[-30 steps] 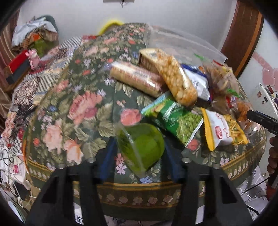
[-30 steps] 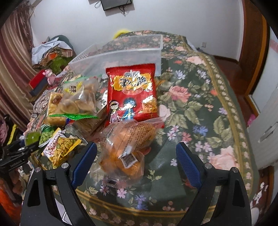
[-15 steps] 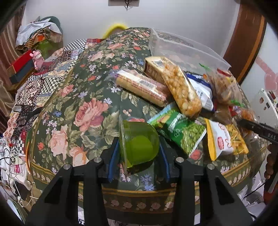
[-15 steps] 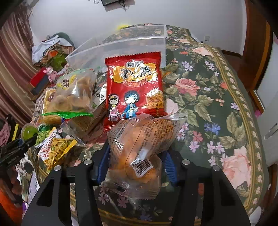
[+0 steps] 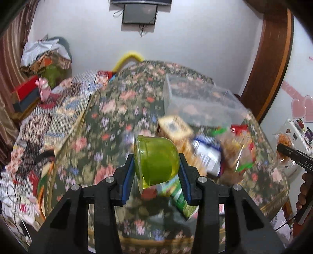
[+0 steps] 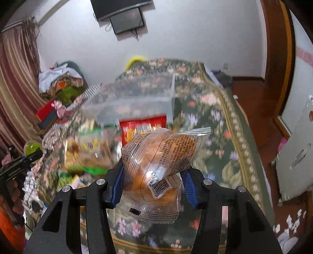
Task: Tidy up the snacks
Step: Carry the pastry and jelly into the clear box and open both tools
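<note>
Left gripper (image 5: 156, 173): blue pads clamped on the sides of a green jelly cup (image 5: 156, 160), held clear above the floral tablecloth (image 5: 109, 125), its film lid turned to the left so the pads bear on the curved body, not the seal.

Right gripper (image 6: 151, 180): fingers pinched into a clear bag of orange-brown snacks (image 6: 160, 166), squeezed at its waist; the loose plastic bunches, barcode label facing the camera, and the bag hangs above the cloth.

Snack pile: blurred by motion. A red packet (image 6: 142, 127) lies beyond the raised bag; a green pea packet (image 5: 182, 197), a white-and-blue pouch (image 5: 207, 154) and a tan box (image 5: 174, 127) lie beyond the cup, near one another.

Clear plastic bin (image 5: 199, 101): stands at the far side of the table behind the pile, open-topped; nothing can be made out inside. Likely the destination, which would explain both items being lifted together.

Background: wall-mounted screen (image 6: 125, 17), heap of clothes (image 5: 47, 56) by the curtain.
</note>
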`<state>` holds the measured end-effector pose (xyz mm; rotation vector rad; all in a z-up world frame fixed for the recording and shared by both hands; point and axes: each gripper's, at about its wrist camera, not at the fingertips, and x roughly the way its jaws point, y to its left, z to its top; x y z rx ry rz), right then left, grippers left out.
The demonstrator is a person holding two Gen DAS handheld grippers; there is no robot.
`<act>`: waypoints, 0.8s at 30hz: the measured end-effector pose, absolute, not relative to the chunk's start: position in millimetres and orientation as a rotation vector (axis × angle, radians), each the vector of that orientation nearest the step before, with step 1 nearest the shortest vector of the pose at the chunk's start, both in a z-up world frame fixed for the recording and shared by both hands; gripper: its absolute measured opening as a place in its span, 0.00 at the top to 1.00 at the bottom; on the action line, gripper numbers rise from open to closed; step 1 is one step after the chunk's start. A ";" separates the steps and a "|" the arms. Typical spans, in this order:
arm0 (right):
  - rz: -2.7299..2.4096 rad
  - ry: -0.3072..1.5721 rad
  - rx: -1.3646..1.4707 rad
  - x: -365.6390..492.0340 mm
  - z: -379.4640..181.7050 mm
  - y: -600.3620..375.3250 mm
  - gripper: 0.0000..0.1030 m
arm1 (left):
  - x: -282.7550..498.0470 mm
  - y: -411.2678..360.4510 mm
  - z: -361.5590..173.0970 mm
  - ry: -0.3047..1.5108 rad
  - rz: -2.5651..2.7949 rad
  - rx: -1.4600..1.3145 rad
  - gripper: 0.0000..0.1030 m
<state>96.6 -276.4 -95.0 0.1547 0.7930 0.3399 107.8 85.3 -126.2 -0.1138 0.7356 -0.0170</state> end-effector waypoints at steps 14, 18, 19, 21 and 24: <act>0.387 0.618 0.147 144.0 -49.6 -252.1 0.53 | 176.7 67.9 -65.8 0.651 -0.072 -0.137 0.59; 0.393 0.597 0.149 159.3 -44.5 -246.2 0.52 | 202.9 63.5 -62.6 0.660 -0.081 -0.142 0.59; 0.397 0.595 0.155 165.0 -42.4 -245.5 0.53 | 210.7 62.4 -62.2 0.665 -0.083 -0.141 0.59; 0.395 0.584 0.149 174.8 -39.9 -241.6 0.53 | 224.5 59.7 -61.3 0.668 -0.078 -0.131 0.59; 0.398 0.576 0.138 186.0 -37.9 -235.1 0.52 | 242.9 55.8 -62.5 0.670 -0.073 -0.115 0.59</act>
